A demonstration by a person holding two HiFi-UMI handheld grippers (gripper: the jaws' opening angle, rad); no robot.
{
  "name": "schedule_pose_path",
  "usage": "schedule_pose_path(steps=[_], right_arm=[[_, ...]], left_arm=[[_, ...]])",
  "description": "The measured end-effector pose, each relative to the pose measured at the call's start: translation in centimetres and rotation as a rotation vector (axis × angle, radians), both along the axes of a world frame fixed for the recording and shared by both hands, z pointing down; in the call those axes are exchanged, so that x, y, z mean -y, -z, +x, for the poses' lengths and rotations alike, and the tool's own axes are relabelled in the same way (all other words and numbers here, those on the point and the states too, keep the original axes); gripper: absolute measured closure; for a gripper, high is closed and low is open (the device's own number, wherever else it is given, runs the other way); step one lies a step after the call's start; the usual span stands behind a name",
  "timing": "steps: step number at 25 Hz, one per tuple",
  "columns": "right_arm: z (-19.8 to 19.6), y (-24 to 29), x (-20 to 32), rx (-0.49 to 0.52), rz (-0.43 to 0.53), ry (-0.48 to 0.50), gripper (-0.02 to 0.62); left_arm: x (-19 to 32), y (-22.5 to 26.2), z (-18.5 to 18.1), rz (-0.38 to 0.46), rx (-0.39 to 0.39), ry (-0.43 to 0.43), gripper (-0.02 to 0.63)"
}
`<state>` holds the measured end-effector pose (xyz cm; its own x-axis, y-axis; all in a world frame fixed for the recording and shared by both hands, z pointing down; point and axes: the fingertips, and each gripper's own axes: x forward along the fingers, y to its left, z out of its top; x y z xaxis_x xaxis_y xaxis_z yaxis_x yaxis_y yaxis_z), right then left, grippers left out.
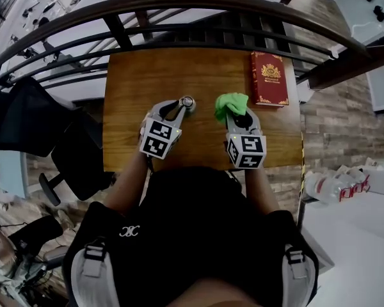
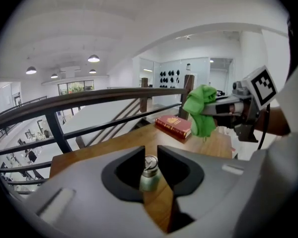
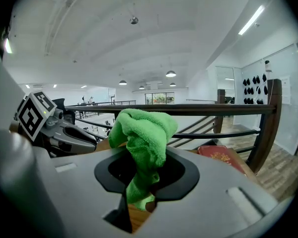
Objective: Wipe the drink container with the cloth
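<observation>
Drink container (image 1: 187, 102): upright near the tabletop's (image 1: 141, 82) middle, lid between the narrowly parted jaws of the left gripper (image 1: 184, 105), not squeezed. Beside it toward the right edge, right gripper (image 1: 239, 116) clamped on the bunched green cloth (image 1: 231, 104).

The can (image 2: 149, 174) is small, pale green-silver with a metal pull-tab top. It stands upright on the wooden desk (image 1: 134, 88), in the narrow gap at the tips of the left claw (image 2: 150, 153), whose jaws stand slightly apart. The cloth (image 3: 141, 135) is bright green and fluffy, bunched into a wad. It is pinched in the right claw (image 3: 140, 195), clear of the desk, just right of the can.
</observation>
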<state>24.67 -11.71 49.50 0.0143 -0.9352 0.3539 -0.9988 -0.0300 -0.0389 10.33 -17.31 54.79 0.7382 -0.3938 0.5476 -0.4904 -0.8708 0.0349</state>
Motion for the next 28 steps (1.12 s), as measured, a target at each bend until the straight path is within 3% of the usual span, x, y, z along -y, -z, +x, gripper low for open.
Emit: schedule_pose_path(steps=[8,12,28], right_arm=[[0.9,-1.3,0.1,0.014,-0.022,-0.006,0.503],[1.0,-1.9,-0.2,0.019,-0.038,-0.007,0.503],[1.6,-3.1,-1.2,0.013,-0.068,-0.020,0.503]], left_arm=[[-0.1,-4.0,1.5,-0.083,0.106,-0.100,0.371],[0.4,-5.3,2.2,-0.073,0.163,-0.116,0.311],[2.1,-10.4,3.8,-0.137,0.256,-0.123,0.295]])
